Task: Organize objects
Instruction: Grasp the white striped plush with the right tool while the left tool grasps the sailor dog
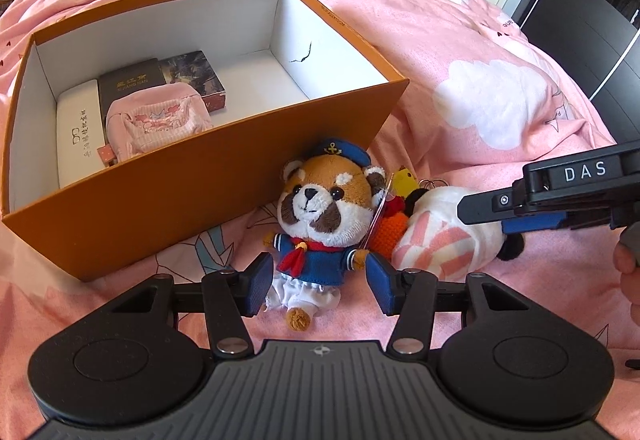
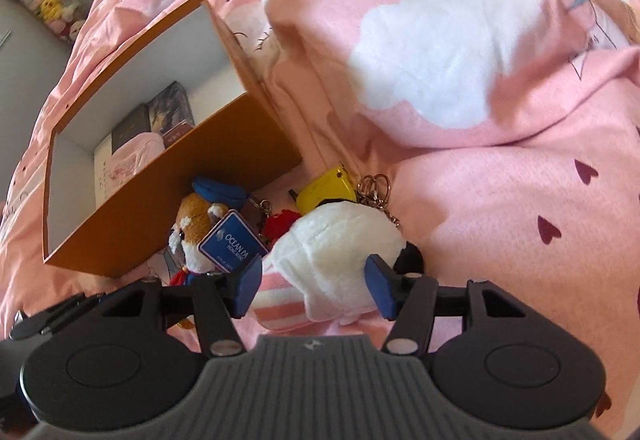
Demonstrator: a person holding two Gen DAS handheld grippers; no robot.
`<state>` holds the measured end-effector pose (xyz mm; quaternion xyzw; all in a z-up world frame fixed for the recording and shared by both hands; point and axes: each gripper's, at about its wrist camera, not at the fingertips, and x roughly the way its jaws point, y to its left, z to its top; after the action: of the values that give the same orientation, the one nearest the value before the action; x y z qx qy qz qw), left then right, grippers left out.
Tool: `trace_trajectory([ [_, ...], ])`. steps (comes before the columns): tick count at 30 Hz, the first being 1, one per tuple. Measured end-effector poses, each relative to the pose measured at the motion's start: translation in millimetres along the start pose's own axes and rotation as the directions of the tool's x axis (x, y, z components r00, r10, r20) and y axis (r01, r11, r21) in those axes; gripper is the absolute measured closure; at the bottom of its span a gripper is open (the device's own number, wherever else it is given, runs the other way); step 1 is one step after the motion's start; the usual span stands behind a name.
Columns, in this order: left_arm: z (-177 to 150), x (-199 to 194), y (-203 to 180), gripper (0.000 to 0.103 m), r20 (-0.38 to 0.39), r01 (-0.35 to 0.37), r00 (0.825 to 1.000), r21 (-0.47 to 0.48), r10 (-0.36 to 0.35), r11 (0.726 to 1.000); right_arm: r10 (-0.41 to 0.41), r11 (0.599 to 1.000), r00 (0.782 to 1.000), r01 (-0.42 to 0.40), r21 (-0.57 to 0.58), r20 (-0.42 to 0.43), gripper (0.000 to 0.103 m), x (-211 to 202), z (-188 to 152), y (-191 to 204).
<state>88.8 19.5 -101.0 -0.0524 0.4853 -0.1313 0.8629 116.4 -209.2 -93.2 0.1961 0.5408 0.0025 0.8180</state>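
Note:
A red panda plush in a blue sailor suit lies on the pink duvet against the orange box. My left gripper is open, with its blue pads either side of the plush's body. To its right lies a white plush with pink stripes. My right gripper reaches over this plush from the right. In the right wrist view the right gripper is open and straddles the white plush. The panda and its blue tag lie to the left.
The box holds a white case, a dark book, a pink pouch and a picture box. A yellow toy and key rings lie behind the plushes. A hand shows at right.

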Motion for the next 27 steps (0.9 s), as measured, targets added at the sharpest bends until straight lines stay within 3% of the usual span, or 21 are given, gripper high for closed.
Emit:
trace_trajectory([
  [4,1.7,3.7,2.2,0.042,-0.005,-0.020,1.000,-0.003,0.020,1.000,-0.012,0.997,0.999,0.015,0.081,-0.035,0.037,4.7,0.1,-9.4],
  [8,4.1,10.0,4.2,0.042,-0.013,-0.012,1.000,-0.001,0.012,1.000,0.068,0.982,0.986,-0.039,0.182,-0.152,0.041,4.2,-3.8,-21.7],
  [11,6.6,15.0,3.3,0.042,-0.015,-0.004,1.000,0.004,0.004,1.000,0.046,0.969,0.991,-0.015,0.246,-0.122,0.043,9.6,-4.9,-29.0],
  [14,7.4,16.5,0.6,0.042,-0.014,0.003,1.000,0.026,-0.003,1.000,0.111,0.939,0.985,-0.061,0.340,-0.130,0.040,23.2,-4.2,-36.2],
  [18,6.9,20.7,-4.1,0.042,-0.026,0.003,1.000,0.059,-0.002,0.998,0.105,0.941,0.986,-0.055,0.335,-0.132,0.035,32.1,-1.0,-30.5],
  [27,0.5,33.2,-29.1,0.037,-0.071,-0.009,0.997,0.235,0.026,0.972,0.144,0.939,0.982,-0.096,0.330,-0.124,0.030,61.7,6.2,-30.4],
])
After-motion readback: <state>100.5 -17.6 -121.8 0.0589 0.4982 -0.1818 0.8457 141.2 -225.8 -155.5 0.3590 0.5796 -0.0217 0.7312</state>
